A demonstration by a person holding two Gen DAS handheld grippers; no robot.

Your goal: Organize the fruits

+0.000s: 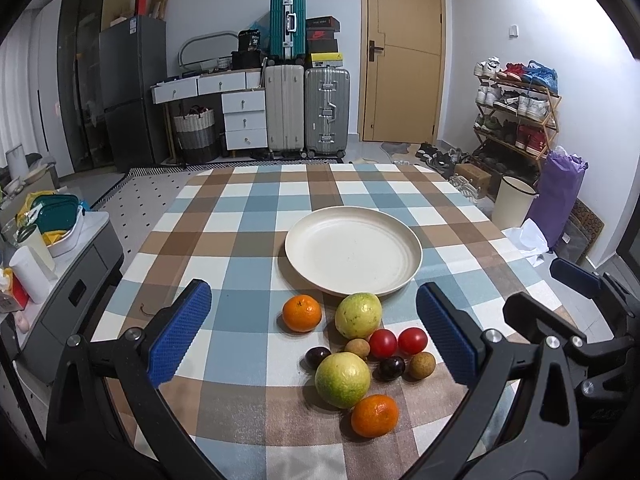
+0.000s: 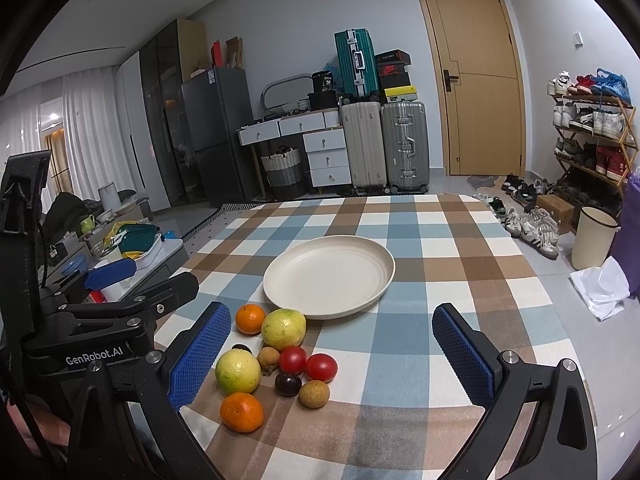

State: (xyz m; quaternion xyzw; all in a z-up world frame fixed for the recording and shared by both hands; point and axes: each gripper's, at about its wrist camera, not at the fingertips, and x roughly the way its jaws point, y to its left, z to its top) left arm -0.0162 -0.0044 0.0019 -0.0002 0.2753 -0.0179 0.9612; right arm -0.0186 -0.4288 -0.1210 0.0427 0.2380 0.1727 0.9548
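A cream plate [image 1: 352, 250] [image 2: 328, 276] lies empty on the checked tablecloth. In front of it is a cluster of fruit: two oranges [image 1: 301, 313] [image 2: 241, 412], two green-yellow guavas [image 1: 343, 379] [image 2: 283, 329], two red tomatoes [image 1: 412, 341] [image 2: 321, 367], dark plums [image 1: 391, 367] [image 2: 287, 384] and brown longans [image 1: 421, 365] [image 2: 314, 394]. My left gripper [image 1: 316, 340] is open and empty, above the fruit. My right gripper [image 2: 332, 360] is open and empty, to the right of the cluster.
The table [image 1: 248, 208] has edges on the left and far side. A grey side cabinet [image 1: 76, 276] with cups and containers stands to the left. A cream bin [image 2: 592, 238], shoe rack [image 2: 592, 136], suitcases [image 1: 304, 108] and door stand beyond.
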